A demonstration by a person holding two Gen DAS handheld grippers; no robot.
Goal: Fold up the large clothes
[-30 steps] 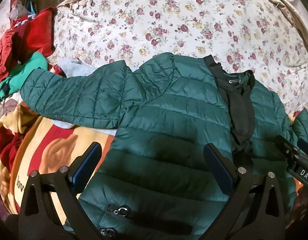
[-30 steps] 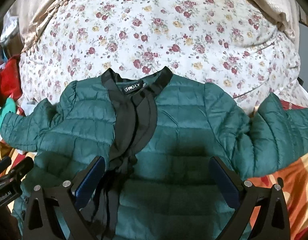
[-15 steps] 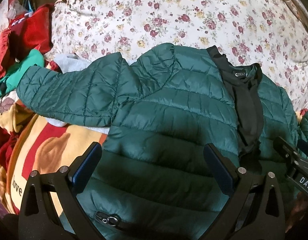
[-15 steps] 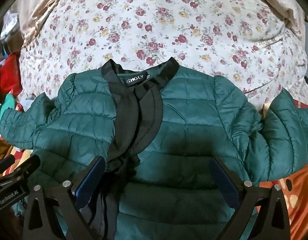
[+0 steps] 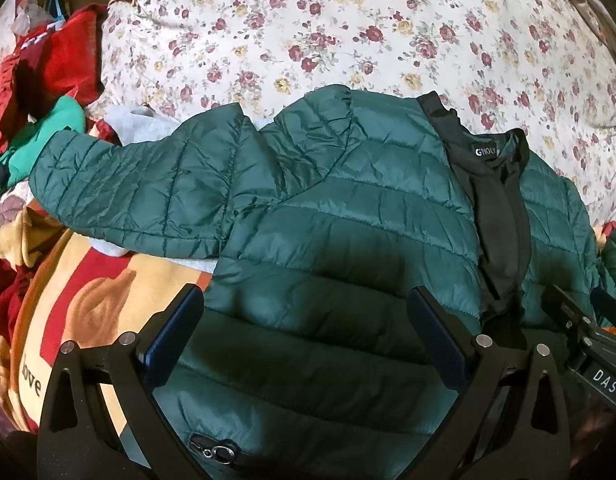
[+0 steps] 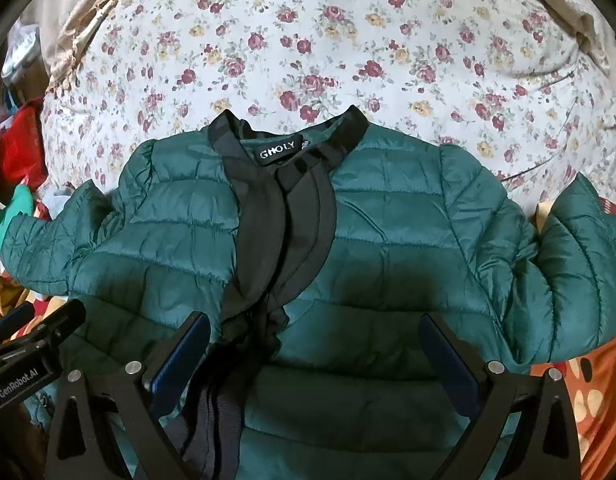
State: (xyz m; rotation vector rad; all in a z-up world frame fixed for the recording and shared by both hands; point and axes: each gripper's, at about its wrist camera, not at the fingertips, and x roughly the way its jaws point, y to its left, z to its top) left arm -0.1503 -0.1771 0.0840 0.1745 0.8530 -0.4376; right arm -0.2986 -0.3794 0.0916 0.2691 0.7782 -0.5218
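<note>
Hovering both tongs, left [image 5: 303, 344] and right [image 6: 314, 354], jaws spread and empty, I see the dark green quilted puffer jacket [image 6: 388, 248] filling mid-frame on the floral bedsheet [image 6: 328, 40]

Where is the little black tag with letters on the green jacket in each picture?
Left wrist view: the label sits upper right, inside the black collar.
Right wrist view: the label sits upper middle, just left of centre, inside the collar.
Shared landmark: the black front band running down from the collar on the green jacket.
</note>
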